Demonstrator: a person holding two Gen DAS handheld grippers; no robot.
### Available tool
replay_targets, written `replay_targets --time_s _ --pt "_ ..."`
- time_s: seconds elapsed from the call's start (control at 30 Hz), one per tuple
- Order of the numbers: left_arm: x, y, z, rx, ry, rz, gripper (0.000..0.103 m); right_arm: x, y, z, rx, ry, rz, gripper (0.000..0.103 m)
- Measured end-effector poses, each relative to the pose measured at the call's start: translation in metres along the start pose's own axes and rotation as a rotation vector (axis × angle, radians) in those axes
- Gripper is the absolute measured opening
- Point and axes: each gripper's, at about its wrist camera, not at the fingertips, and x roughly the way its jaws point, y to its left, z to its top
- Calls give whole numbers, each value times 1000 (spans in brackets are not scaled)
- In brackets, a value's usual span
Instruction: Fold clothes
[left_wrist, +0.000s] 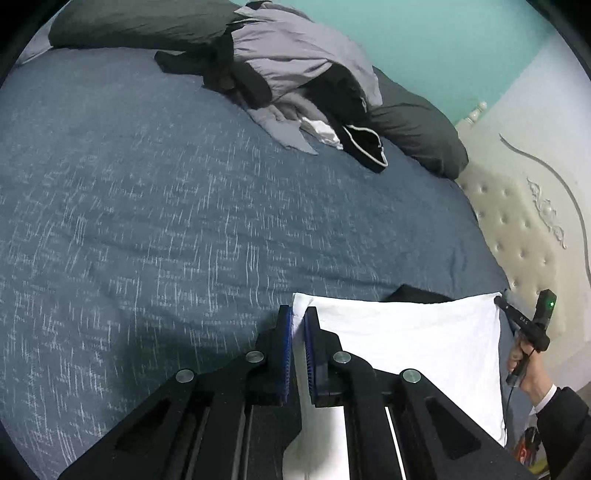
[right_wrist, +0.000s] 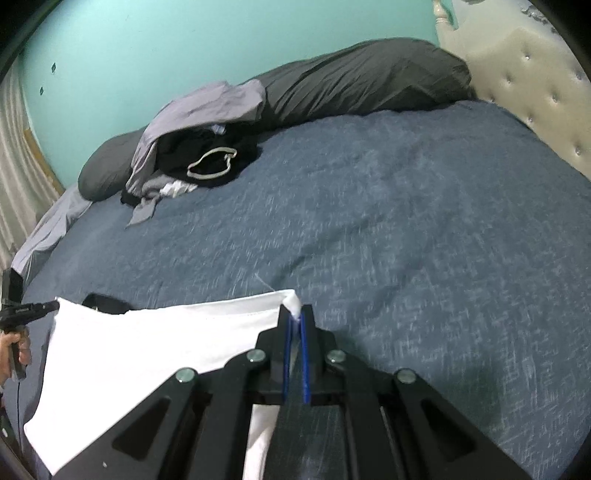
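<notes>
Evidently both grippers are pinching the white garment (left_wrist: 406, 343) across each frame's bottom, left gripper (left_wrist: 299, 314) and right gripper (right_wrist: 295, 317) each clamping one top corner, probably stretching its edge taut for folding over the bed (left_wrist: 184, 221).

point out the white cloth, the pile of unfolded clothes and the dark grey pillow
white cloth garment (left_wrist: 424, 343): left wrist view, flat middle.
pile of grey and black unfolded clothes (right_wrist: 192, 147): right wrist view, centre.
dark grey pillow (right_wrist: 369, 77): right wrist view, top face.
</notes>
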Motion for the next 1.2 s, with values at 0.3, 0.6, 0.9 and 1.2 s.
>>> replay_targets --time_s 0.3,0.6,0.9,1.2 --pt "22 13 1 -53 42 28 7 29 -12 -8 47 95 -55 4" --pt "25 15 -5 -81 57 41 30 46 -16 -17 153 177 -19 6" --pt "-45 17 -32 -114 83 41 45 -13 -29 -22 217 193 -11 26" --pt "-103 -29 -121 -5 270 34 45 -98 0 -97 87 434 104 26"
